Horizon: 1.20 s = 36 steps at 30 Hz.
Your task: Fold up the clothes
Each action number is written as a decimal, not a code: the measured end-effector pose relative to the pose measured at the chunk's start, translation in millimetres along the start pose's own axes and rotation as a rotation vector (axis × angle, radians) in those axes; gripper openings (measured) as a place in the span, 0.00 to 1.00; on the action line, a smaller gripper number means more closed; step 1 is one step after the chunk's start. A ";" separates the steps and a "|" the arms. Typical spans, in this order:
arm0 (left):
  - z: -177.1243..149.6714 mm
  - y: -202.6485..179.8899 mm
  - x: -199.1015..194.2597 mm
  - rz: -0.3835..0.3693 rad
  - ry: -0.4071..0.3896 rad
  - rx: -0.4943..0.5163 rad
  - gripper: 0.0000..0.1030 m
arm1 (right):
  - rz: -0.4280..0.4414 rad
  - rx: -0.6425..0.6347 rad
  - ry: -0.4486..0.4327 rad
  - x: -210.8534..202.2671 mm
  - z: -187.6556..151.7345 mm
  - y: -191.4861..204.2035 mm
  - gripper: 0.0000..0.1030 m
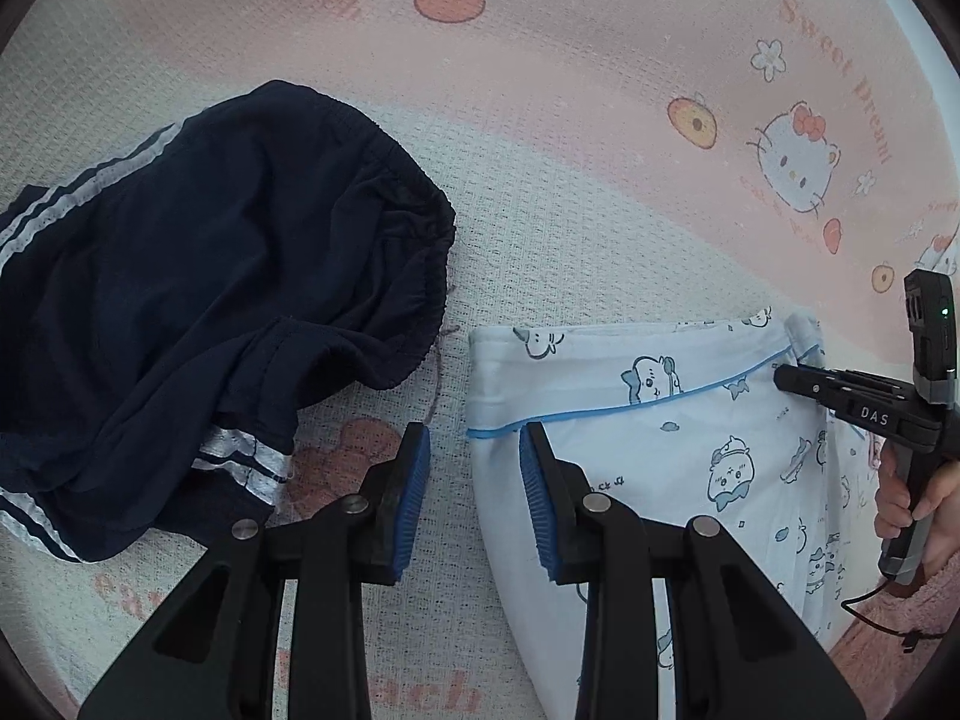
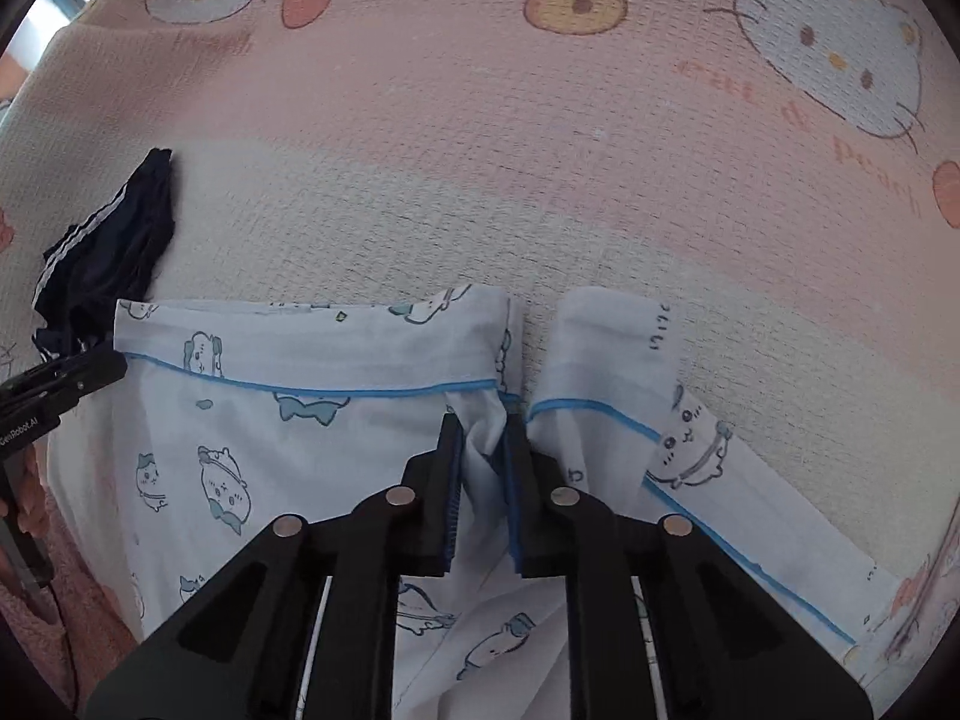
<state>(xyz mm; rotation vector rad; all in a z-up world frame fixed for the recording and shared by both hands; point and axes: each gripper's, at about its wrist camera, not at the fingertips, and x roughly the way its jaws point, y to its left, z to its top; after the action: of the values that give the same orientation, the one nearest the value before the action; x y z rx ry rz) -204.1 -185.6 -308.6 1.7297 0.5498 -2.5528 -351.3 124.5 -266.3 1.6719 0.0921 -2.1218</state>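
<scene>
A light blue pyjama garment (image 1: 648, 420) (image 2: 312, 420) with a cartoon print and blue piping lies flat on the bed. My left gripper (image 1: 474, 438) hovers open over its left corner; the piped edge sits in the gap, and neither pad presses on it. In the right wrist view the left gripper's tip (image 2: 78, 378) shows at the garment's left edge. My right gripper (image 2: 483, 429) is shut on a bunched fold of the garment at the piping near its right part. The left wrist view shows the right gripper (image 1: 780, 375) side-on at that edge, held by a hand (image 1: 900, 504).
Crumpled navy shorts (image 1: 210, 300) (image 2: 114, 240) with white side stripes lie just left of the garment. Everything rests on a pink and white waffle bedsheet (image 1: 600, 120) (image 2: 480, 180) with a cartoon cat print. A pink fuzzy sleeve (image 1: 900, 630) is at the near side.
</scene>
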 end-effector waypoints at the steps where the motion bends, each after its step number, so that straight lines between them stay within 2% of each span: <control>1: -0.4 0.5 2.2 -0.008 0.004 -0.004 0.32 | 0.002 0.024 -0.002 -2.1 -3.0 -6.5 0.12; 3: -0.9 2.8 4.6 -0.013 0.009 -0.010 0.32 | -0.021 0.058 0.005 -3.2 -9.4 -19.0 0.20; 6: 1.6 3.3 2.6 -0.041 -0.007 -0.025 0.32 | 0.009 0.087 0.006 -4.0 -15.2 -32.5 0.20; 7: 2.7 4.6 1.2 -0.061 -0.017 -0.038 0.32 | -0.007 0.082 0.006 -5.5 -14.2 -31.6 0.20; 10: 4.6 7.7 -3.2 -0.059 -0.034 -0.042 0.32 | -0.065 0.052 -0.027 -12.6 -9.7 -23.2 0.22; 13: 6.0 5.1 -3.1 -0.054 -0.035 -0.002 0.32 | -0.042 0.019 -0.077 -16.1 -3.3 -10.8 0.23; 15: 9.0 0.8 1.7 -0.067 -0.031 0.014 0.32 | -0.036 -0.004 -0.081 -12.3 2.2 -3.2 0.35; 17: 13.4 -1.5 6.8 -0.103 -0.029 0.015 0.32 | -0.044 -0.020 -0.067 -4.7 8.4 0.5 0.36; 18: 15.3 -2.2 7.3 -0.115 -0.031 0.011 0.32 | -0.048 -0.028 -0.059 -0.9 11.4 2.3 0.29; 19: 15.3 -6.0 4.5 -0.110 -0.033 0.022 0.32 | -0.052 -0.036 -0.052 2.9 14.5 4.1 0.13; 21: 15.1 -14.3 -1.4 -0.093 -0.039 0.050 0.32 | -0.068 -0.046 -0.051 6.8 19.1 5.3 0.11; 22: 13.1 -21.7 -6.0 -0.058 -0.055 0.093 0.32 | -0.088 -0.039 -0.068 3.7 19.2 2.3 0.11; 25: 4.3 -32.0 -19.3 -0.040 -0.103 0.166 0.33 | -0.140 0.015 -0.089 -3.6 17.9 -13.3 0.10; 28: 5.6 -13.7 -17.7 -0.065 -0.082 0.081 0.33 | -0.187 0.024 -0.072 -3.7 13.6 -27.2 0.08; 30: 8.5 -9.6 -6.1 -0.059 -0.052 0.045 0.33 | -0.128 0.047 -0.088 -10.9 13.5 -27.6 0.09; 32: 11.1 -1.1 -0.6 -0.099 -0.055 -0.025 0.33 | -0.058 0.069 -0.117 -21.0 14.4 -25.0 0.10; 34: 12.6 10.6 -1.8 -0.158 -0.056 -0.110 0.33 | 0.018 0.061 -0.148 -30.2 17.1 -15.7 0.27; 36: 12.0 11.5 -13.6 -0.175 -0.110 -0.116 0.33 | 0.060 0.022 -0.147 -26.7 25.1 1.8 0.35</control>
<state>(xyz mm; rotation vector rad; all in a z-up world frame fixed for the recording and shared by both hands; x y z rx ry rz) -207.2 -202.4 -295.6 1.5574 0.8603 -2.6498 -368.7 122.8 -234.1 1.5055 -0.0251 -2.1998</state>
